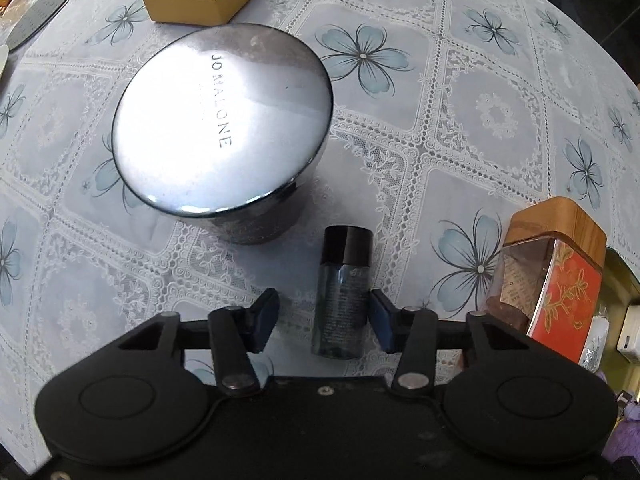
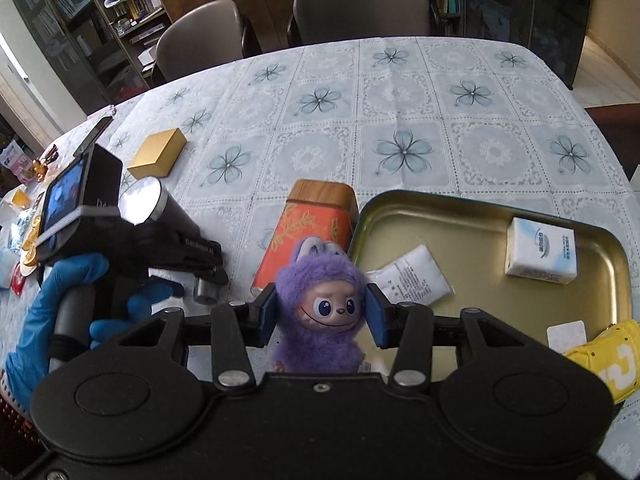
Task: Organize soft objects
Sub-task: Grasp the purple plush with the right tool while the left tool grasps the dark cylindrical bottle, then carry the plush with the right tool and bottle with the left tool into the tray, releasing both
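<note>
Right wrist view shows the right gripper (image 2: 322, 318) clamped on a purple plush doll (image 2: 320, 304), its blue pads pressed into the fur at both sides of the head. The doll is fluffy and lilac, with a smooth tan face, large dark blue eyes, a toothy grin and pale ears rising from the top of the head; its body hangs down behind the gripper's black frame. It is held above the tablecloth (image 2: 400, 92), just beside the near left corner of a gold metal tray (image 2: 480, 204). Inside the tray lie a white tissue pack (image 2: 540, 254) towards its far right side and a flat white sachet (image 2: 412, 280) at its left edge. A yellow plush block (image 2: 604, 356) rests at the tray's near right rim. An orange tin with a wooden lid (image 2: 316, 224) stands touching the tray's left edge.

Left wrist view shows the left gripper (image 1: 324, 316) over a small dark bottle (image 1: 340, 300) lying on the cloth; one pad touches the bottle, the other stands clear, so it is not clamped.
</note>
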Demonstrator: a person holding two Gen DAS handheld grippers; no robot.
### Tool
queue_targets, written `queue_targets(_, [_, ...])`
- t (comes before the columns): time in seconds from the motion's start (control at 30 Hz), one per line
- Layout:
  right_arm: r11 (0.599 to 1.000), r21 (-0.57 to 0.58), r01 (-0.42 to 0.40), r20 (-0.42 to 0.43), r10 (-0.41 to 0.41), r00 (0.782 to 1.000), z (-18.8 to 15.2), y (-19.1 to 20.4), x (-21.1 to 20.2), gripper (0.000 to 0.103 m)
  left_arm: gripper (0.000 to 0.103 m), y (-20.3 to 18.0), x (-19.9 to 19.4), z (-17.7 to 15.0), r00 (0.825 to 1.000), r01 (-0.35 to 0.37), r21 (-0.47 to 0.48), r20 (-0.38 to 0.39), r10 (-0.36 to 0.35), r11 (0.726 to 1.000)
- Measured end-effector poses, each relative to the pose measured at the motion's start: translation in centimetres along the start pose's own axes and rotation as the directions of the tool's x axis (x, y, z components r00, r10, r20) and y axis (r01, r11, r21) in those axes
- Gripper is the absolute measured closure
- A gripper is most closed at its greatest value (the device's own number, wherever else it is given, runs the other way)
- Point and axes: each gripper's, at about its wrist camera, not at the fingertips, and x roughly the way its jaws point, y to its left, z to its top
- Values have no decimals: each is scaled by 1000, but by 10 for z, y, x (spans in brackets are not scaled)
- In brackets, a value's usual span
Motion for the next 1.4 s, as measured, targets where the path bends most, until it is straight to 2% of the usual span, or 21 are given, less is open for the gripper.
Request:
queue_targets(0.07, [1000, 1, -11, -13, 11, 1000, -3, -2, 0, 57, 75, 1, -3, -2, 1000, 28, 1, -9, -28, 1000])
queue_targets(0.1, [1000, 4, -18, -20, 18, 1000, -4, -4, 0, 57, 78, 2, -4, -3, 999, 36, -1, -14, -36, 999])
queue_targets(0.37, [998, 29, -59, -51, 60, 997, -11, -15, -3, 57, 79, 14, -39, -30, 1000, 4, 32, 16, -5, 999])
queue_targets(0.5, [996, 50, -68, -44, 70, 997, -14, -28, -9, 57, 79, 12, -68, -51, 999, -32, 68, 43, 30, 997])
queue_targets(0.6, [994, 87, -72, -17, 74, 997, -12, -44, -17, 57, 79, 3, -91, -64, 998, -18, 91, 61, 13, 996])
queue_targets(0.77, [982, 182, -52, 50, 44, 998, -5, -82, -35, 57, 80, -43, -121, -73, 993, 42, 187, 98, -61, 981])
queue_targets(0.9, [964, 265, -18, 95, -8, 995, 2, -115, -50, 57, 80, -92, -131, -73, 987, 104, 258, 96, -132, 961])
queue_targets(1.07, [941, 337, -7, 120, -36, 992, 3, -147, -61, 57, 80, -142, -138, -73, 978, 135, 330, 107, -179, 934])
queue_targets(1.17, [939, 343, -20, 126, -25, 992, -1, -158, -65, 57, 79, -142, -134, -79, 982, 110, 337, 111, -156, 935])
queue_targets(1.27, [941, 338, -24, 110, -14, 994, -5, -162, -61, 57, 62, -122, -119, -87, 992, 41, 319, 101, -77, 947])
queue_targets(1.3, [941, 337, -22, 102, -13, 995, -7, -163, -59, 57, 61, -112, -112, -92, 994, 15, 317, 102, -50, 948])
queue_targets(1.4, [944, 328, -25, 69, 3, 998, -12, -163, -52, 57, 59, -89, -93, -109, 992, -68, 357, 127, 24, 931])
